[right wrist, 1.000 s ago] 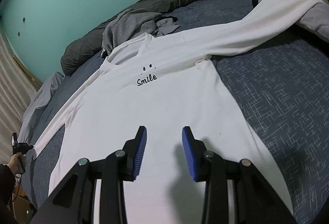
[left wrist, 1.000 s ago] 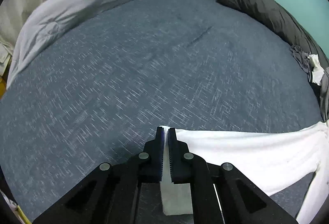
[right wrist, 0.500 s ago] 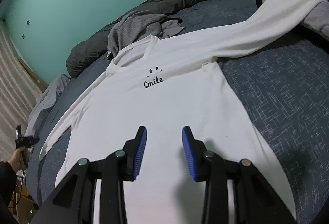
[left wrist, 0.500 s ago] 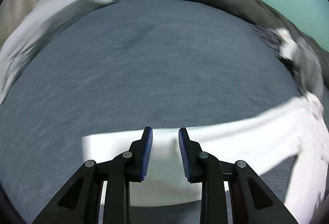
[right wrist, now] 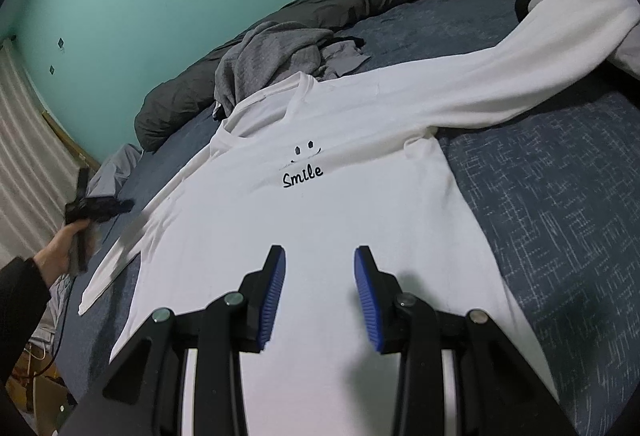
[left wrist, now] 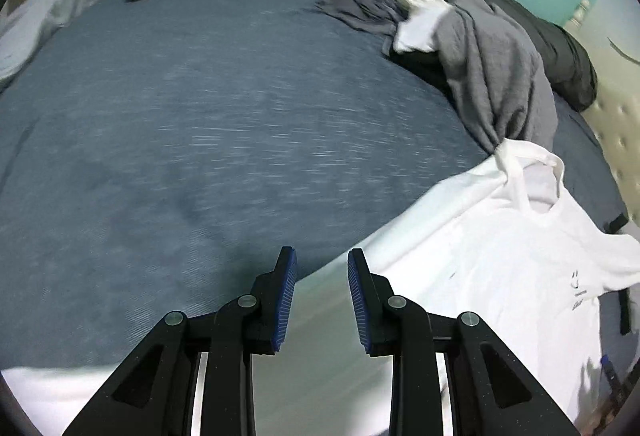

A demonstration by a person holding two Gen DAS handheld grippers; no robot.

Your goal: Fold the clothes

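- White long-sleeve shirt (right wrist: 360, 216) spread flat, front up, "Smile" print showing, on the blue bed (right wrist: 560, 196); both sleeves out to the sides, nothing folded over.
- Left gripper (left wrist: 318, 296) with fingers wide, holding nothing, hovering over the left sleeve (left wrist: 340, 316) near the shirt's edge.
- Right gripper (right wrist: 320, 292) with fingers wide too, empty, above the lower body of the shirt.
- Risk — pinching the bed cover along with the sleeve: thin cloth lying flush on the bed, easy to grab both layers.
- Risk — dragging the body off square when lifting one sleeve, nothing pinning the hem.
- Right sleeve (right wrist: 520, 56) reaching up onto a grey sheet (right wrist: 628, 52) at the headboard — likely to snag or stay bunched.
- Grey clothes pile (right wrist: 272, 56) touching the collar; could get caught in a fold.
- Left view blurred — exact grasp spot on the sleeve hard to judge.
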